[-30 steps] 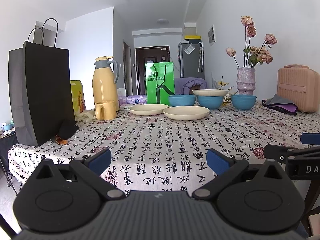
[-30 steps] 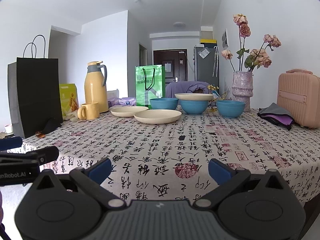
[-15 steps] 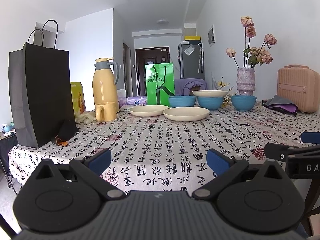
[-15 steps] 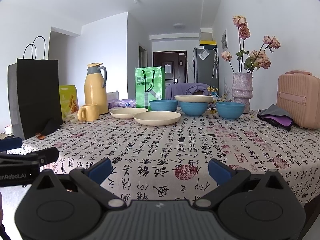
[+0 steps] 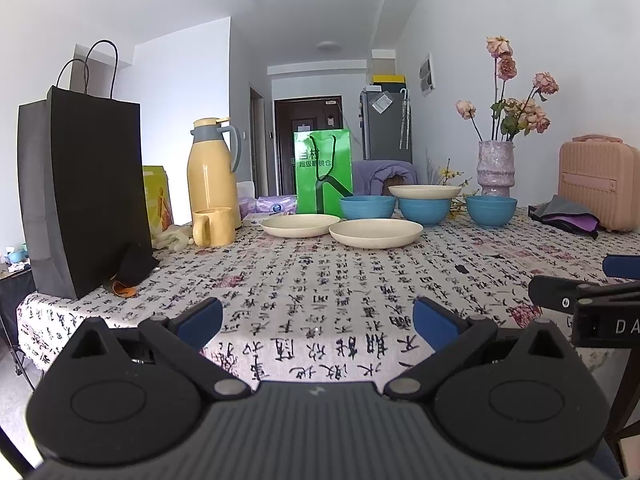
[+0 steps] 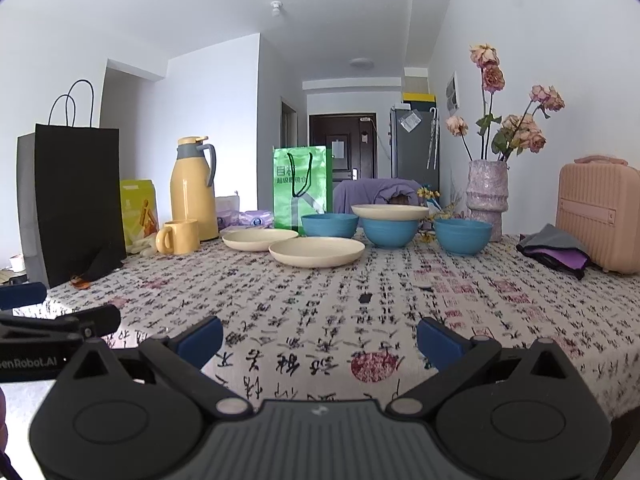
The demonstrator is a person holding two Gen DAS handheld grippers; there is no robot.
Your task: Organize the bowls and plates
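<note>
Two cream plates lie at the table's far middle, a left one (image 5: 300, 225) (image 6: 260, 239) and a nearer one (image 5: 375, 233) (image 6: 316, 251). Behind them stand three blue bowls: left (image 5: 367, 207) (image 6: 329, 225), middle (image 5: 425, 211) (image 6: 390, 233) with a third cream plate (image 5: 425, 191) (image 6: 390, 212) resting on it, and right (image 5: 490, 211) (image 6: 462, 236). My left gripper (image 5: 316, 320) is open and empty at the near table edge. My right gripper (image 6: 319, 338) is open and empty beside it, far from the dishes.
On the patterned tablecloth (image 5: 320, 280) stand a black paper bag (image 5: 80, 192) at left, a yellow jug (image 5: 212, 176), a yellow mug (image 5: 212, 227), a green bag (image 5: 323, 172), a vase of flowers (image 5: 496, 168) and a pink case (image 5: 598, 184) with folded cloth (image 5: 564, 216) at right.
Both views have risen and shifted slightly; the dishes sit a little lower in frame. Both grippers stay open and nothing on the table has moved.
</note>
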